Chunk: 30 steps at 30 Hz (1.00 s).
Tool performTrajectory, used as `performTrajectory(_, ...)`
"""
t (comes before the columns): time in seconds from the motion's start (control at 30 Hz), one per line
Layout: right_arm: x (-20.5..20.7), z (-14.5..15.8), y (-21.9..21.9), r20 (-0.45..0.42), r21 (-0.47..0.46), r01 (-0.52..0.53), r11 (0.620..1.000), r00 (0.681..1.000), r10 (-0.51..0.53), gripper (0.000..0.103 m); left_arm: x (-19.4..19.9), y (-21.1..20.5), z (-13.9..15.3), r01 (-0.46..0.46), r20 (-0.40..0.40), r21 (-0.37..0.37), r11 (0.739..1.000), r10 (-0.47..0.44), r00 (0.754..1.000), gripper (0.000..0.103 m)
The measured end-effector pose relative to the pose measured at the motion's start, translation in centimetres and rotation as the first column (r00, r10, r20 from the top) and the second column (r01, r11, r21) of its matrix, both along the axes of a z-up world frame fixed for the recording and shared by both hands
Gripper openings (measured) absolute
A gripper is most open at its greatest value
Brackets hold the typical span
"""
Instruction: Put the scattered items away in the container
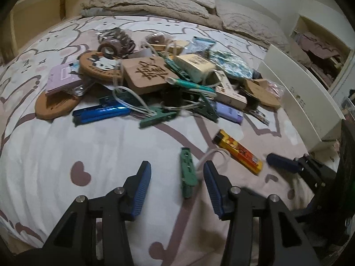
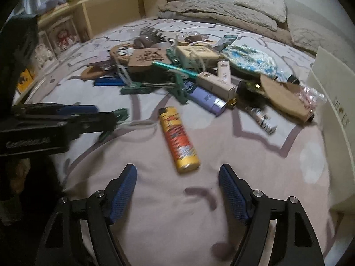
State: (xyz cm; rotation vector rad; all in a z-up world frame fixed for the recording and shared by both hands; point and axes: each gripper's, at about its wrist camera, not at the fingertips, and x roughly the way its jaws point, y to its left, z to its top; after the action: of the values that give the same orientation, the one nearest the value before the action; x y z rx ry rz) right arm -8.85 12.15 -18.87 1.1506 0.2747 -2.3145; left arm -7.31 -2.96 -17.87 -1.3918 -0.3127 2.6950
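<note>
Bedsheet (image 1: 111,146) cluttered; left gripper (image 1: 177,170) apart around green clip (image 1: 188,173); right gripper (image 2: 177,173) apart, empty.

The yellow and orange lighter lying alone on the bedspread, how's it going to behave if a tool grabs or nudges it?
The yellow and orange plastic lighter looks rigid, so it probably won't bend in a grip. Its glossy printed body may be somewhat slippery. It lies flat on the soft pink and white bedspread and looks flattened rather than round, so a push would likely slide or pivot it, not roll it.

Both tongs, left (image 1: 177,173) and right (image 2: 177,177), gape, angled downward
</note>
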Motion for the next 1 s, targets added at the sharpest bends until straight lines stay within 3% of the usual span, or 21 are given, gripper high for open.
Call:
performTrajectory(0.2, -1.8, 0.0, 1.1, -0.012, 0.038, 0.065, 0.997, 0.998, -0.065, 0.077, 0.2, -2.5, -0.4, -0.104, 0.028, 0.045, 0.994, 0.103, 0.994, 0.049)
performTrajectory(0.4, -3.0, -0.3, 3.1, -0.020, 0.062, 0.140, 0.988, 0.990, -0.139, 0.077, 0.2, -3.2, -0.7, -0.160, 0.042, 0.017, 0.987, 0.159, 0.986, 0.054)
performTrajectory(0.57, -4.9, -0.5, 4.3, -0.022, 0.080, 0.204, 0.976, 0.979, -0.203, 0.077, 0.7, -2.9, -0.2, -0.167, 0.000, -0.023, 0.986, 0.168, 0.986, 0.063)
performTrajectory(0.77, -6.7, -0.8, 4.3, -0.014, 0.091, 0.231, 0.969, 0.973, -0.231, 0.086, 2.2, -1.5, 1.8, -0.090, -0.118, -0.039, 0.995, 0.085, 0.989, 0.079)
performTrajectory(1.0, -8.5, -1.0, 4.1, 0.012, 0.091, 0.242, 0.966, 0.970, -0.245, 0.090, 1.4, 0.8, 1.2, -0.015, -0.081, -0.145, 0.989, 0.003, 0.997, 0.084)
